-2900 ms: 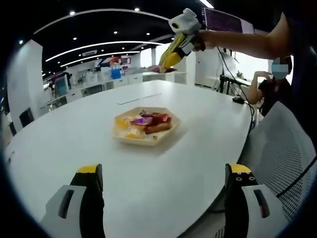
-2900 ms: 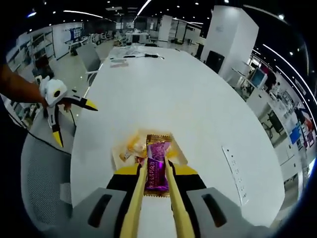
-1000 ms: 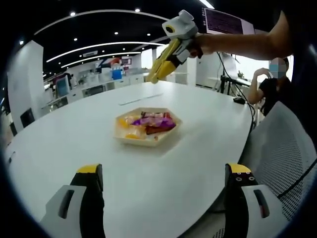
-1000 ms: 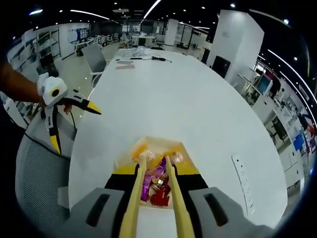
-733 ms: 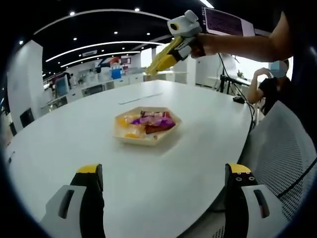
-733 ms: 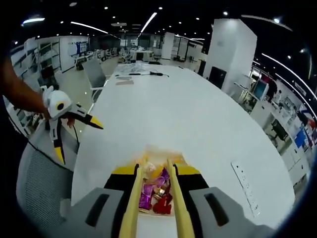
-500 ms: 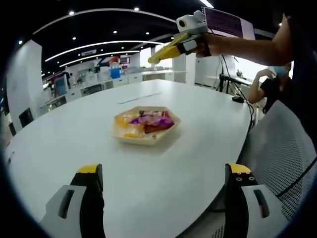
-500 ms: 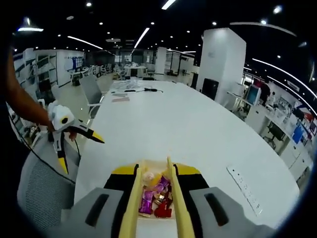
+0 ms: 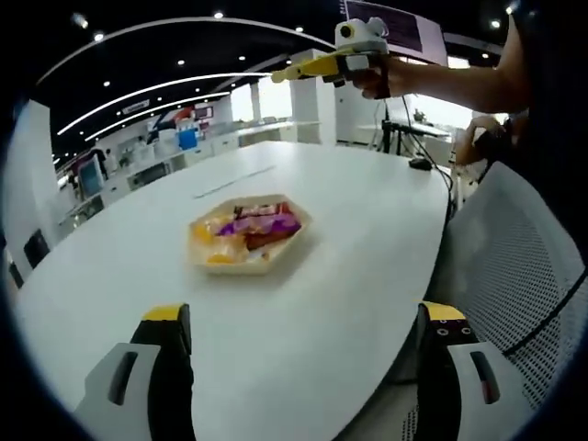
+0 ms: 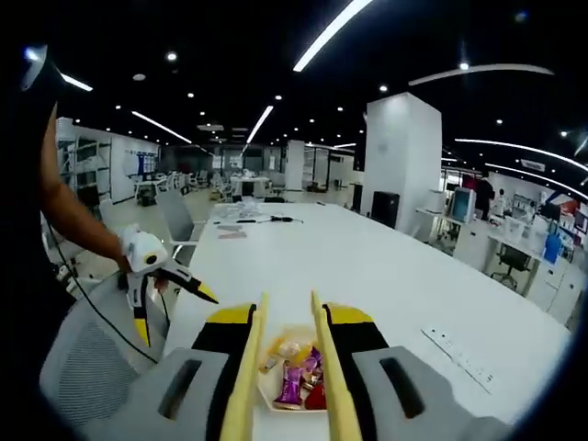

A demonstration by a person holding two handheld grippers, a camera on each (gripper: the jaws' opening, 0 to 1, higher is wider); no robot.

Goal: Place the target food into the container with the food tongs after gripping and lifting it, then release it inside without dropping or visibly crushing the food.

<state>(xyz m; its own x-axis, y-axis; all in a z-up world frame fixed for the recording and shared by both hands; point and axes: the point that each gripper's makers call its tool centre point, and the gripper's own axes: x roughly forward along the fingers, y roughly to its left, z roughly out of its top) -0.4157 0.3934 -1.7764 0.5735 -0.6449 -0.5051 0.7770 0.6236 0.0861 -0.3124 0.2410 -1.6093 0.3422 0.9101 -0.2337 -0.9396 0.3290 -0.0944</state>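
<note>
We see snacks lying in tray [image 9: 246, 262] mid tabletop [image 9: 367, 239]; tongs [image 10: 287, 367] lifted, nothing between them; left gripper [image 9: 308, 367] wide open, holding nothing; right gripper [image 10: 287, 367] closeness unclear; job looks done.

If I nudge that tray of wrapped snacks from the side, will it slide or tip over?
Probably slide. The tray is low and wide, resting flat on the smooth white table, so tipping seems unlikely. It looks thin and light, so a small push may move it readily. The loose wrapped snacks heaped inside might shift or spill if it is shoved quickly.
</note>
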